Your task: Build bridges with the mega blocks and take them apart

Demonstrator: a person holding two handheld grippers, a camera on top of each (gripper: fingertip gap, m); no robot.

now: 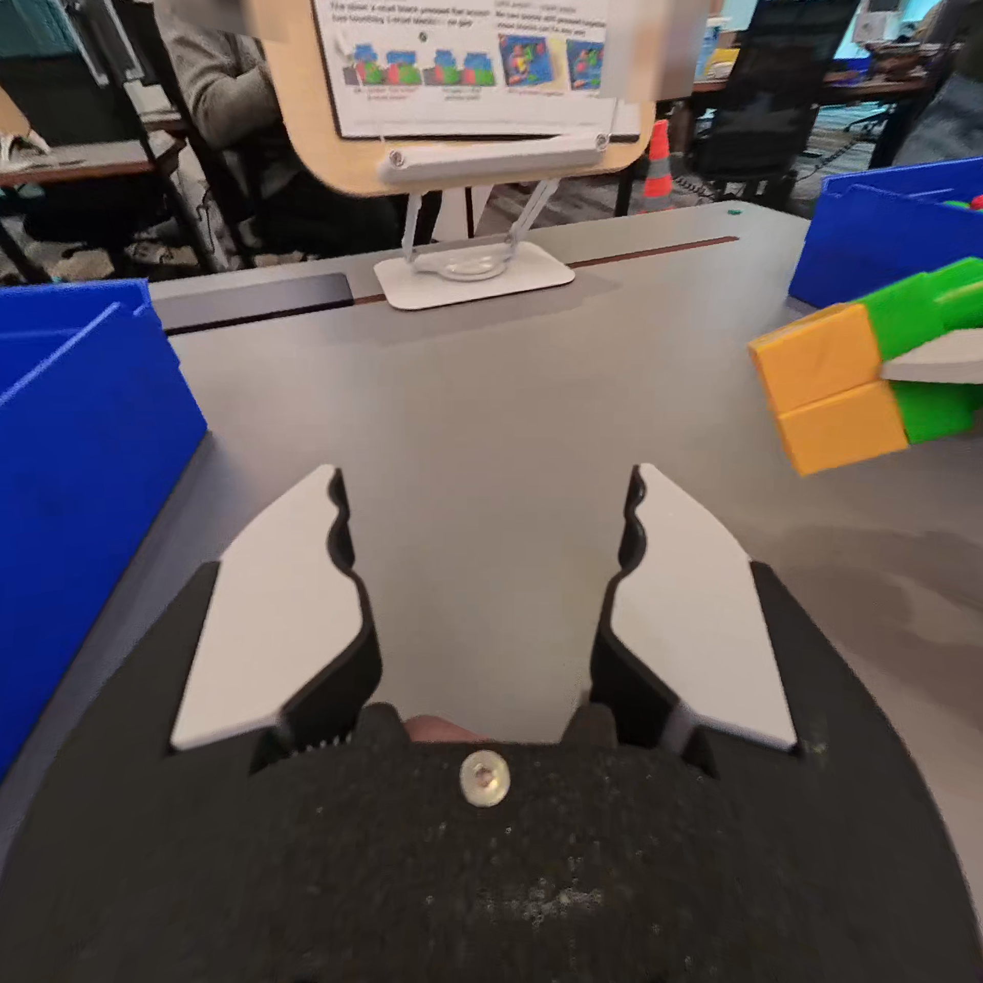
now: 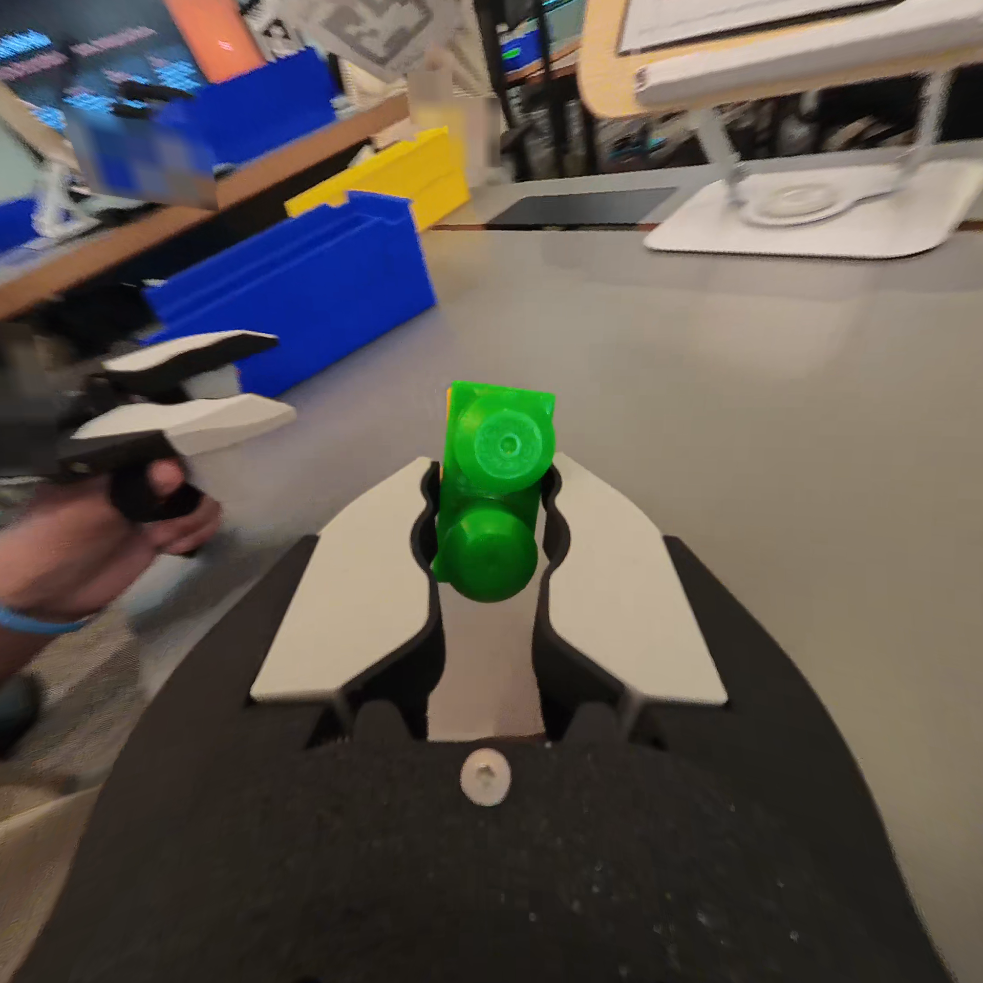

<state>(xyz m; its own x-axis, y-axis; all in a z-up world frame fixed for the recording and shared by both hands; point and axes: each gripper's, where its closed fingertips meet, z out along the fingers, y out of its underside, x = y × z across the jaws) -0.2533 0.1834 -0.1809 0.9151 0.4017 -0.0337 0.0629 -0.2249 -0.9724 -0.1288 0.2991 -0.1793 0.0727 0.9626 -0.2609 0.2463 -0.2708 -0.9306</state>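
left gripper (image 1: 489, 510) gapes empty over table (image 1: 478, 399) | right gripper (image 2: 492, 513) clamps our green block (image 2: 497, 478) — orange blocks (image 1: 830, 393) joined beyond, mid-right edge | stack's long axis points at left, which we judge nearer — approach rightward

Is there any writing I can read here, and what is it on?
Instruction sheet: printed lines and captions, too blurred to read.
Dark screens behind: glowing text, blurred, unreadable.
Patterned card: black-and-white code, no words.
Blocks and blue bins: no writing visible.
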